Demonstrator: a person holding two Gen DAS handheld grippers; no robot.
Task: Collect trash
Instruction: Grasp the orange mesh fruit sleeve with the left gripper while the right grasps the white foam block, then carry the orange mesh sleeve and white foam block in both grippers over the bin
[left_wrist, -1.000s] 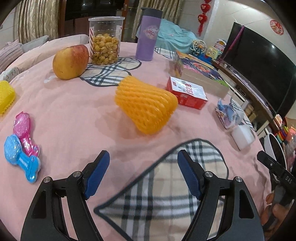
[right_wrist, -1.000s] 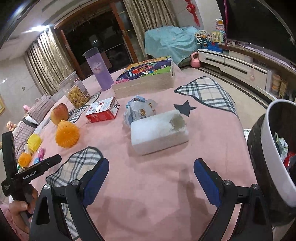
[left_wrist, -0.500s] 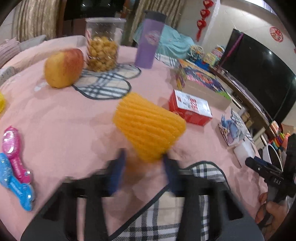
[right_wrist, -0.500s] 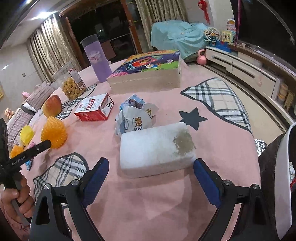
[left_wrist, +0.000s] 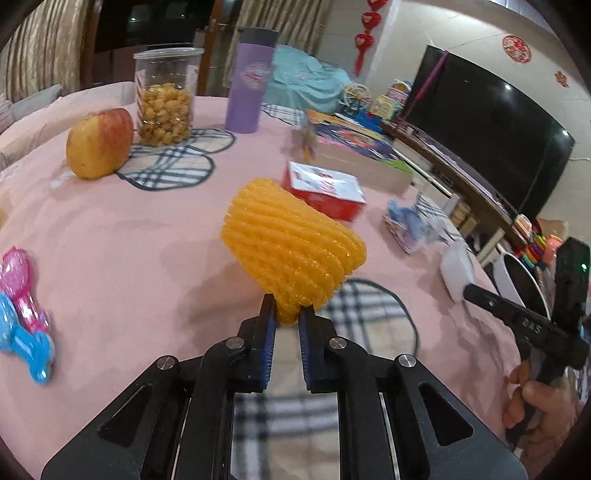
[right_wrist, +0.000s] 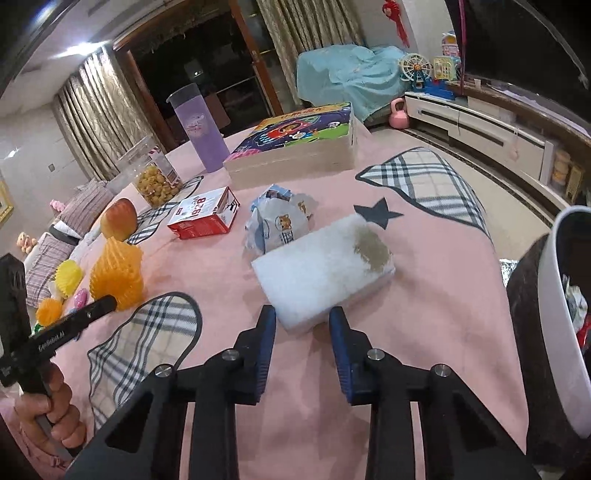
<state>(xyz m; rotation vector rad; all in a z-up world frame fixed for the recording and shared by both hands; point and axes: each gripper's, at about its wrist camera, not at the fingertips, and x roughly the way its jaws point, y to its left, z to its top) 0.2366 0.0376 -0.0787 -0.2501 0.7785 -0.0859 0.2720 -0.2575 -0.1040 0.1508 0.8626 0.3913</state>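
My left gripper (left_wrist: 286, 314) is shut on the near end of an orange foam fruit net (left_wrist: 291, 251), which sticks up tilted above the pink tablecloth (left_wrist: 122, 236). In the right wrist view, a white foam block (right_wrist: 325, 266) with a brown stain lies on the cloth. Its near corner sits between the blue pads of my right gripper (right_wrist: 303, 317), whose jaws are closing and touch it on both sides. A crumpled blue-and-white wrapper (right_wrist: 277, 225) lies just behind the block. A bin with a white rim (right_wrist: 554, 295) stands off the table's right edge with scraps inside.
Farther back are a red carton (right_wrist: 203, 218), an apple (left_wrist: 99, 144), a snack jar (left_wrist: 164, 99), a purple tumbler (left_wrist: 249, 81) and a boxed game (right_wrist: 295, 144). Pink and blue toys (left_wrist: 22, 317) lie at the left edge. A person's hand holds each gripper handle.
My left gripper closed on the orange net and lifted its end off the cloth. My right gripper moved up to the white block and its jaws narrowed around the near corner.
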